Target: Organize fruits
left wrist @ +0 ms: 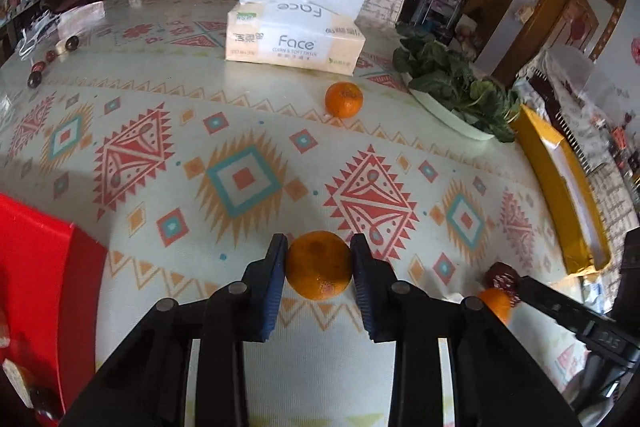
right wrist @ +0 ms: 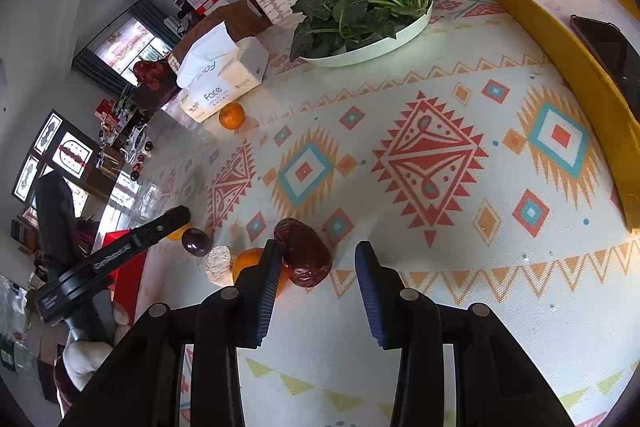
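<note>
Pick-up step: left gripper (left wrist: 319,269) clamps a mandarin (left wrist: 319,265) — carry to red bin (left wrist: 44,247) next; right gripper (right wrist: 316,281) gapes wide beside a red date (right wrist: 303,251).

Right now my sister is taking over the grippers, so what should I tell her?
Left gripper: shut on a tangerine, just above the tablecloth.
Right gripper: open, holding nothing; a red date lies by its left finger, with another tangerine beside it.
A third tangerine sits near the tissue box. A plum is further left.
Red bin on the left, yellow tray on the right.
Left to do: place the held tangerine, then collect the loose fruit.
</note>
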A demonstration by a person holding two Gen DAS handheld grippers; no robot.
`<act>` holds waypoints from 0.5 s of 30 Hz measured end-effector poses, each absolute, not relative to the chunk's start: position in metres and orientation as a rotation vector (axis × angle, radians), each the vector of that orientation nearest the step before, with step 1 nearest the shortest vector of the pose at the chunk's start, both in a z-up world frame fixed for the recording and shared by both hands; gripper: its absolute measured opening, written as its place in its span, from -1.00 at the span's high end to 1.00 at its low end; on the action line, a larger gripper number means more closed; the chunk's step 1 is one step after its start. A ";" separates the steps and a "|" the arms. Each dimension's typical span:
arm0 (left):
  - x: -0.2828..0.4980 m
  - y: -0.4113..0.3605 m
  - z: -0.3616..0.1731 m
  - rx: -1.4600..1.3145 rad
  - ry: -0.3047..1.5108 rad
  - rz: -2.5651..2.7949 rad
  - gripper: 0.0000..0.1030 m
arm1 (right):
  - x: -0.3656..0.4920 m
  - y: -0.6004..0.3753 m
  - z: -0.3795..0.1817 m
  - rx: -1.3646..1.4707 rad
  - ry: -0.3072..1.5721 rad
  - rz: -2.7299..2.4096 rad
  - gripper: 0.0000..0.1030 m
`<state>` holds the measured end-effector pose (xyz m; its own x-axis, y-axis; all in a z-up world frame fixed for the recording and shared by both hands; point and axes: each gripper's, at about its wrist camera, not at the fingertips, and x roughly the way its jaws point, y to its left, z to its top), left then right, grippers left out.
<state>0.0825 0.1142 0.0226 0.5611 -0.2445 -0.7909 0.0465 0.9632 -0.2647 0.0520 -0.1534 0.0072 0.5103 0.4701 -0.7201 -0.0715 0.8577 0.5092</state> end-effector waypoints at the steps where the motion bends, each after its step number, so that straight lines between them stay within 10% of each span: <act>1: 0.079 0.115 0.025 -0.234 0.958 -0.178 0.39 | 0.052 -0.151 0.007 0.437 0.986 0.340 0.18; 15: -0.017 0.144 0.058 -0.337 0.852 -0.212 0.39 | 0.045 -0.114 0.013 0.156 0.925 0.289 0.44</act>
